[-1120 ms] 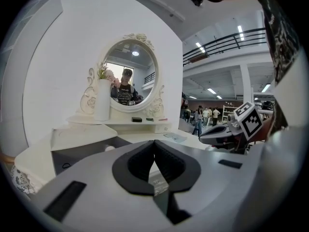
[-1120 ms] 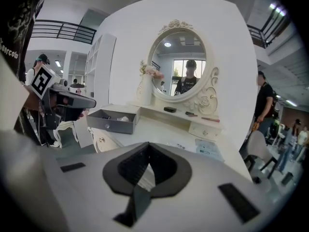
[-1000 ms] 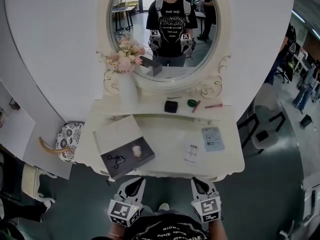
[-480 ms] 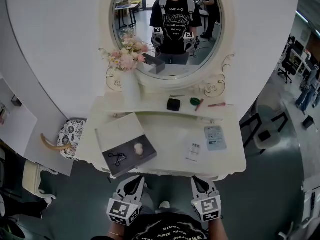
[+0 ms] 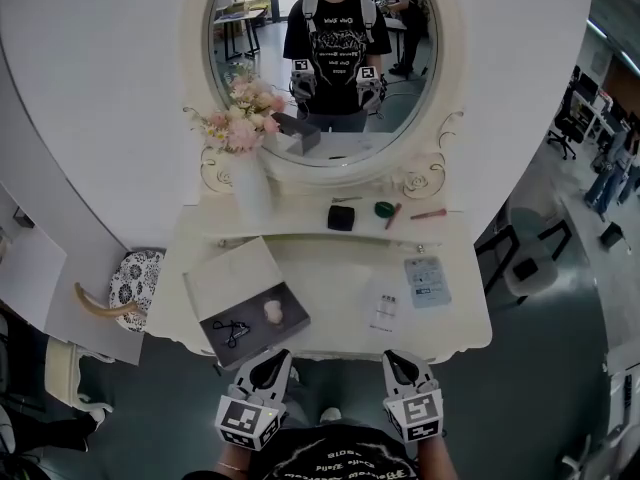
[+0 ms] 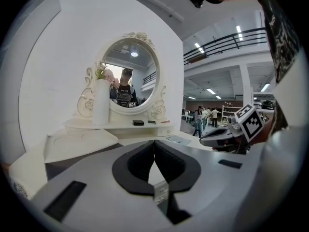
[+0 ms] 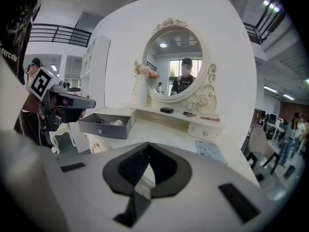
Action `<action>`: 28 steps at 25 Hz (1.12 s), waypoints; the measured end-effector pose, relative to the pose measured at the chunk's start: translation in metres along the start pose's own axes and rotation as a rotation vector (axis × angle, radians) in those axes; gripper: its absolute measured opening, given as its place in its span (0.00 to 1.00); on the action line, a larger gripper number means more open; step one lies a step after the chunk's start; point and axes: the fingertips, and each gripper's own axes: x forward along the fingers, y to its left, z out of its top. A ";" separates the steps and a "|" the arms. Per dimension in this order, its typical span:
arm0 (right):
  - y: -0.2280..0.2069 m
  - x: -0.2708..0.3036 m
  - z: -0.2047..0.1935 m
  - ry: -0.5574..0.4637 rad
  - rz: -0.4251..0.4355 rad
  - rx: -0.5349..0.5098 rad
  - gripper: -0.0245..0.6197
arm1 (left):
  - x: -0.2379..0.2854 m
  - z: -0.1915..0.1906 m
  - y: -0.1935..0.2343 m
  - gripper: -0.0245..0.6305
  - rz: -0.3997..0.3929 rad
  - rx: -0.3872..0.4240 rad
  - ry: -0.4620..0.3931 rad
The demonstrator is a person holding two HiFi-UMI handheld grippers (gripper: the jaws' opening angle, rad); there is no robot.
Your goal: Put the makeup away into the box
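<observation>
Sitting on the left front part of the white dressing table (image 5: 330, 268), the open grey rectangular box (image 5: 262, 334) holds a small black wiry tool (image 5: 232, 330) and a pale round puff (image 5: 273, 311). A black square compact (image 5: 341, 216), a green round pot (image 5: 384, 208) and a thin pink pencil (image 5: 428, 212) lie along the table's raised back shelf, and a pale blue sachet (image 5: 427, 280) lies on its right side. Just off the table's front edge hover the left gripper (image 5: 271, 360) and the right gripper (image 5: 396, 360), each with its fingers pressed together on nothing.
</observation>
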 end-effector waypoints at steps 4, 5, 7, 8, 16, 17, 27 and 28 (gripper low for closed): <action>-0.002 0.009 0.005 0.010 -0.004 0.001 0.05 | 0.011 0.003 0.006 0.06 -0.015 0.002 0.007; -0.002 0.012 0.006 0.012 -0.003 0.002 0.05 | 0.013 0.003 0.008 0.06 -0.019 0.002 0.009; -0.003 0.017 0.006 0.016 0.000 0.004 0.05 | 0.018 0.003 0.010 0.06 -0.025 0.001 0.011; -0.003 0.020 0.006 0.019 0.000 0.004 0.05 | 0.020 0.003 0.012 0.06 -0.029 0.001 0.013; -0.014 0.040 0.010 0.047 -0.025 0.034 0.05 | 0.046 0.013 0.023 0.06 -0.074 0.022 0.018; -0.015 0.043 0.009 0.054 -0.028 0.038 0.05 | 0.049 0.015 0.024 0.06 -0.080 0.025 0.019; -0.024 0.065 -0.005 0.141 -0.075 0.090 0.05 | 0.077 0.021 0.037 0.06 -0.153 0.030 0.039; -0.025 0.067 -0.006 0.151 -0.079 0.095 0.05 | 0.081 0.021 0.038 0.06 -0.158 0.029 0.039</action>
